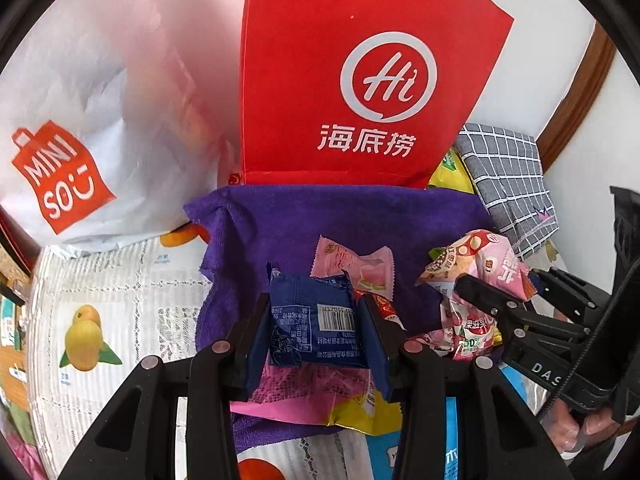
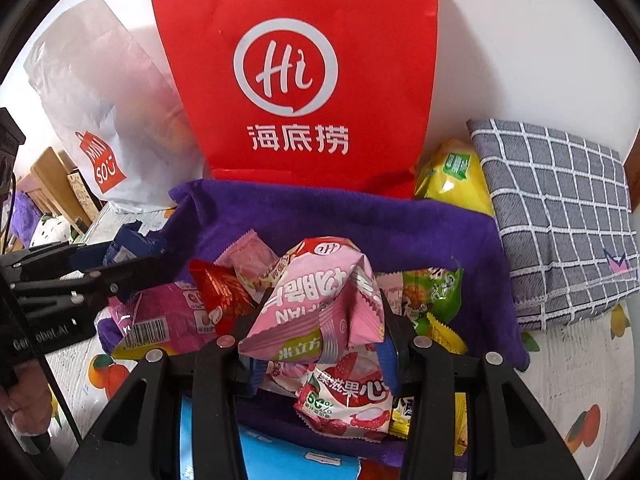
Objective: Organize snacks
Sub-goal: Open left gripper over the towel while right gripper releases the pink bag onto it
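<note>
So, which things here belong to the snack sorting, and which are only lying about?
Belong:
- blue packet in left gripper
- pink packet in right gripper
- snack pile
- red bag
- white bag

Lying about:
- checked cushion
- purple towel

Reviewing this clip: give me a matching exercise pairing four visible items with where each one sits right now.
Items:
1. blue snack packet
2. pink snack packet
3. red paper bag
4. grey checked cloth

Places:
A. standing upright behind the purple towel
B. clamped in the right gripper
C. lying right of the purple towel
D. clamped in the left gripper

Pairs: 1-D, 2-B, 3-A, 4-C
</note>
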